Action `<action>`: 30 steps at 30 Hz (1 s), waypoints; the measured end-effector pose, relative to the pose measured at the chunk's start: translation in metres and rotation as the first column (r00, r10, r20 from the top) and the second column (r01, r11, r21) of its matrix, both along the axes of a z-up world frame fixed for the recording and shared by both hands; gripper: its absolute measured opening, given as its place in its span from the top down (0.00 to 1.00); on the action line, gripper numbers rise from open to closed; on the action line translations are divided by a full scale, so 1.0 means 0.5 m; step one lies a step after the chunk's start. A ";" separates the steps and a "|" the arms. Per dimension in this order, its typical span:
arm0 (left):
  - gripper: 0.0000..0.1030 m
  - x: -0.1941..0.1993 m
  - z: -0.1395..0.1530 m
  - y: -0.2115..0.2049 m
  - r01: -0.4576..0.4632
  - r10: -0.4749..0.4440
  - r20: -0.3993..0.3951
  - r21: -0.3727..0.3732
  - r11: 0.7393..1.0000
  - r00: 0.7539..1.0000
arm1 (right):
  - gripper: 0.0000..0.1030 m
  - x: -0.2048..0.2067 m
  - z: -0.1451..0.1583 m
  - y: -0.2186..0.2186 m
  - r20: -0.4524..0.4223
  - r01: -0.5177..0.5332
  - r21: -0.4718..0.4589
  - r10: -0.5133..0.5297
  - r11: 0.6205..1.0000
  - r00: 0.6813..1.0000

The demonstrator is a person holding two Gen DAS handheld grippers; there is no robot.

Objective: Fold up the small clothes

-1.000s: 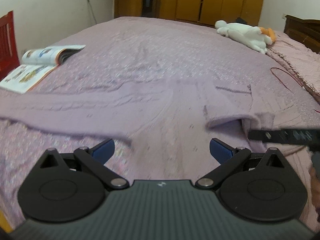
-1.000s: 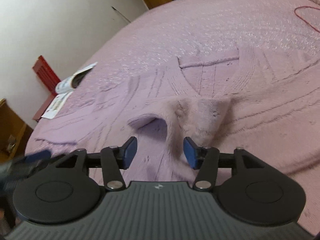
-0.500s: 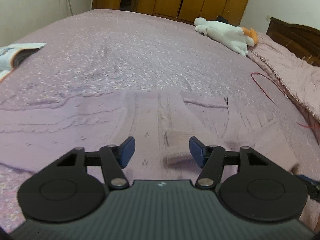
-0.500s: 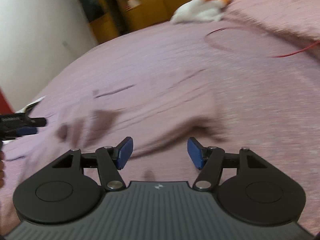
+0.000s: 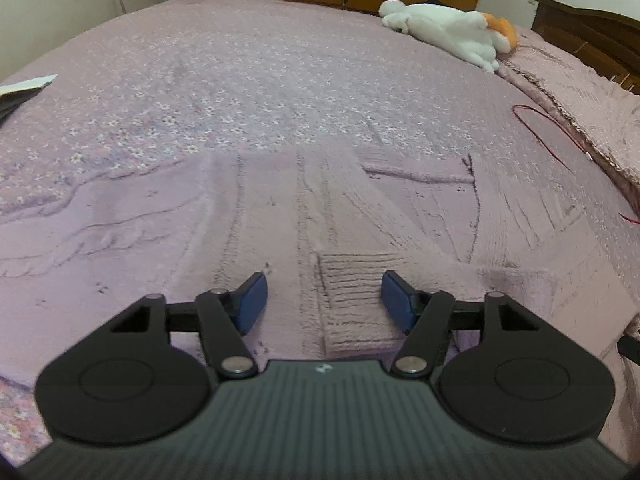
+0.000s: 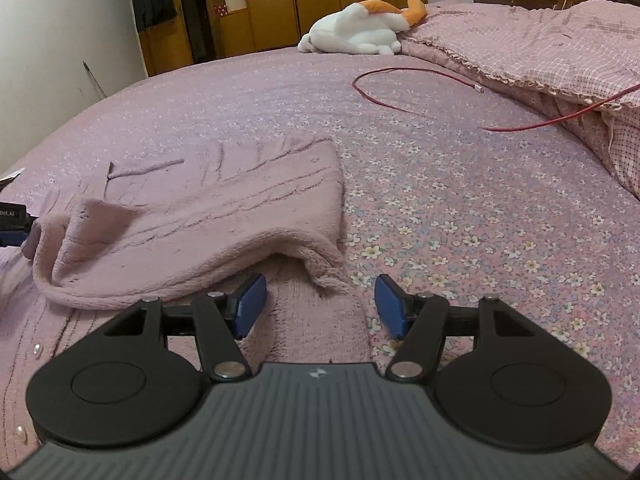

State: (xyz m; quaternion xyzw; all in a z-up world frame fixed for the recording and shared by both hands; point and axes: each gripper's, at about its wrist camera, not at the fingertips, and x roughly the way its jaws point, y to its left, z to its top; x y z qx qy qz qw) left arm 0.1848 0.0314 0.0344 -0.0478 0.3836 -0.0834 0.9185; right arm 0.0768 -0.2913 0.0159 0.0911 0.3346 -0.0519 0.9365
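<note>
Currently left hand-held gripper (image 5: 322,300) jaws apart, just widened, over pink sweater (image 5: 280,216); right hand-held gripper (image 6: 320,304) likewise parted, gripping nothing.

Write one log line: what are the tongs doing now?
left tongs: open over ribbed cuff | right tongs: open | fuzzy lilac knitted cardigan: sleeve folded

We are looking at a fuzzy mauve knit cardigan (image 6: 224,208) lying on the bed, one sleeve folded across its body, the ribbed cuff (image 5: 356,300) resting on top, pearl buttons showing along one edge.
</note>
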 end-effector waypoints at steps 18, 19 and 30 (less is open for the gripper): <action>0.90 -0.031 0.106 0.079 -0.076 0.085 0.199 -0.053 0.996 0.976 | 0.81 0.002 0.001 0.017 0.088 0.053 -0.067 -0.047 0.996 0.995; 0.90 -0.028 0.101 0.083 -0.079 0.083 0.178 -0.033 0.996 0.981 | 0.81 -0.001 0.003 0.017 0.095 0.057 -0.068 -0.051 0.996 0.994; 0.88 -0.061 0.011 0.097 -0.043 0.042 0.026 0.016 0.999 0.999 | 0.72 -0.005 0.055 0.003 -0.018 -0.084 -0.053 0.083 0.995 0.996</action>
